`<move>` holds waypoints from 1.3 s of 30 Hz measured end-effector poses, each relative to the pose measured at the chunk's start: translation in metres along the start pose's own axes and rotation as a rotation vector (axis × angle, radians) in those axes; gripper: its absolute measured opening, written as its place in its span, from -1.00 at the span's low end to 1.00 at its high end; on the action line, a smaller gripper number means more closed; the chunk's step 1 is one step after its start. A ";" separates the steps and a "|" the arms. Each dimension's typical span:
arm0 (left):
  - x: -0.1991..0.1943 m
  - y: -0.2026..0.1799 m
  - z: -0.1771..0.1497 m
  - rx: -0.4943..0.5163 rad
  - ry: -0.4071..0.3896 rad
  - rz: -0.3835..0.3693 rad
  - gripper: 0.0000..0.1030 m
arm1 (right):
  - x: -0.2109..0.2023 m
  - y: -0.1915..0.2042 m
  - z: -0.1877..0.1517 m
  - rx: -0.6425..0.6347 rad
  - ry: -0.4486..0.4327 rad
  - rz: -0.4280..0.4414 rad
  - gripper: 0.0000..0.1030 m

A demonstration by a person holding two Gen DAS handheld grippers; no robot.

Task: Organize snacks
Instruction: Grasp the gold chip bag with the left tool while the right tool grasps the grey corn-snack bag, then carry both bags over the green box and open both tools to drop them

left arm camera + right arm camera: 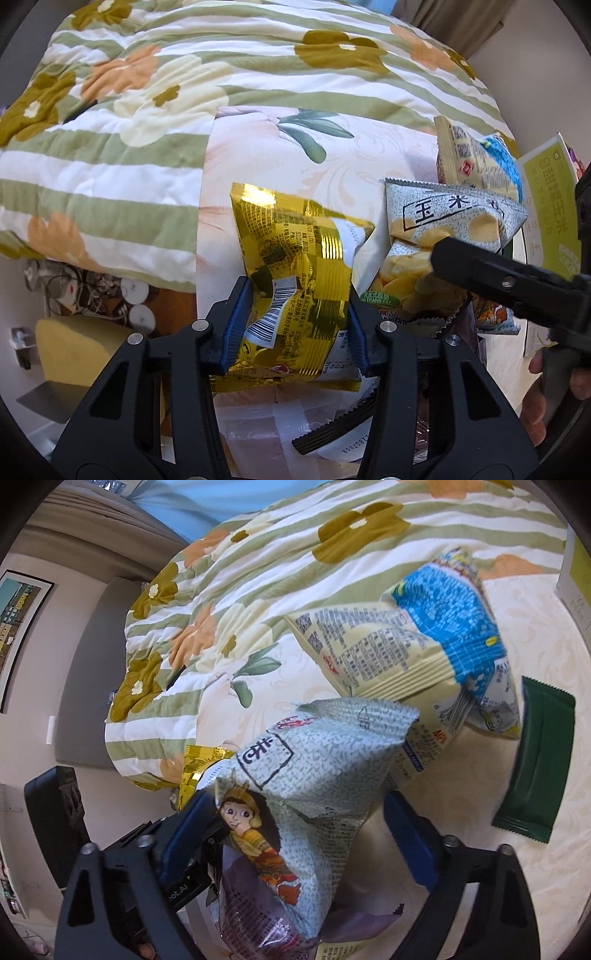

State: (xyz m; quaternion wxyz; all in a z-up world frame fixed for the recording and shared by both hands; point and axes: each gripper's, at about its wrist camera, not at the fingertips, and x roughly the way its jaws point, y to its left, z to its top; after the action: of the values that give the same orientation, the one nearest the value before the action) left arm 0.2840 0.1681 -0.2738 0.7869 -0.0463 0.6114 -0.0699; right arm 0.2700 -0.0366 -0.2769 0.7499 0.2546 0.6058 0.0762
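The left gripper pinches the gold snack bag between its blue pads at the bed's near edge, beside the floral quilt. The right gripper stands spread around the grey corn-chip bag (pads not pressing). A dark green packet lies on the bedsheet nearby.

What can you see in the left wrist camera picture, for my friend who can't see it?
The left gripper pinches a crinkly gold snack bag on a bed. More snack bags, including a grey corn-chip bag, lie right of it, beside a flowery striped quilt.
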 end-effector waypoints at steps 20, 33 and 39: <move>-0.029 0.004 0.003 -0.037 -0.074 -0.035 -0.31 | -0.017 0.012 -0.008 -0.068 -0.043 -0.019 -0.09; -0.084 -0.005 0.001 -0.016 -0.184 -0.042 -0.31 | -0.072 0.030 -0.022 -0.119 -0.189 -0.040 -0.09; -0.104 -0.021 -0.001 0.018 -0.221 -0.068 -0.31 | -0.102 0.028 -0.035 -0.106 -0.257 -0.038 -0.09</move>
State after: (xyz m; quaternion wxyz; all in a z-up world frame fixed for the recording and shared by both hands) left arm 0.2562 0.1644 -0.1711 0.8471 -0.0675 0.5182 -0.0964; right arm 0.2162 -0.0456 -0.1800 0.8349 0.2108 0.5048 0.0603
